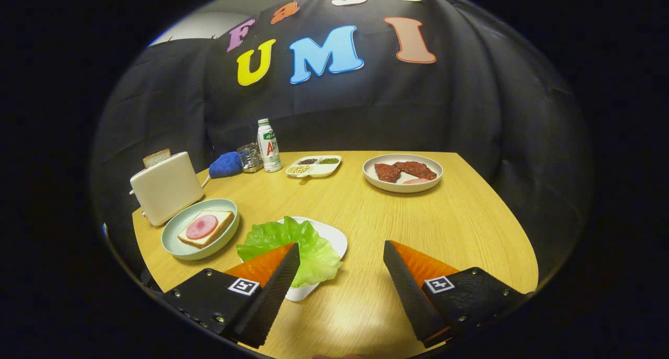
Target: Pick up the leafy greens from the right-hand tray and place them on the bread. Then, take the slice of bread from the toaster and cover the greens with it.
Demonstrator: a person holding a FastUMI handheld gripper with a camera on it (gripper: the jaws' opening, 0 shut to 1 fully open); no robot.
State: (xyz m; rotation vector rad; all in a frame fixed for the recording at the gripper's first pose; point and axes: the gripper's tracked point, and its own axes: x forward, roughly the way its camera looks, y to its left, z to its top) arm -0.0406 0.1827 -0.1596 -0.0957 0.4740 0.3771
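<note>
Gripper [342, 254] is spread wide, holding nothing. Leafy greens [292, 244] lie on the white tray [334, 239], partly under your left finger; swing left, center both fingers over the leaf, then pinch 1 edge.

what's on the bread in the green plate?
A round pink slice of ham lies on the bread in the green plate. Whatever is under the ham is covered. No greens there yet. The gripper hangs open.

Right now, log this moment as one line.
gripper open, empty | leafy greens on tray, at one finger | bread uncovered | toaster slice in
</note>
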